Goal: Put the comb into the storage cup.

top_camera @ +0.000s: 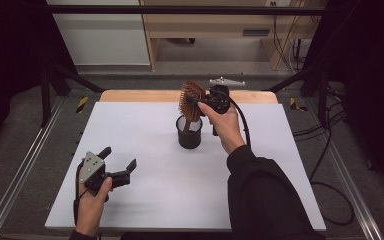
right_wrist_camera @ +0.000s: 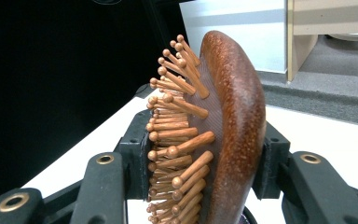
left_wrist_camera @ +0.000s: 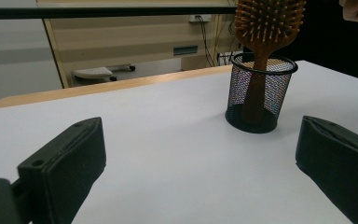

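A wooden paddle hairbrush (top_camera: 192,100) stands upright with its handle down in a black mesh cup (top_camera: 189,132) at the middle of the white table (top_camera: 145,200). My right gripper (top_camera: 200,102) is shut on the brush head, one jaw against the bristles and the other on the wooden back (right_wrist_camera: 235,116). From the left gripper's camera, brush (left_wrist_camera: 266,28) and cup (left_wrist_camera: 260,95) stand ahead and to the right. My left gripper (top_camera: 117,159) rests low at the table's near left, open, with bare table between its jaws (left_wrist_camera: 191,172).
A wooden strip (top_camera: 130,95) borders the table's far edge, with shelving (top_camera: 205,25) behind it. Metal rails (top_camera: 15,175) run along both sides. Cables (top_camera: 330,165) lie on the floor to the right.
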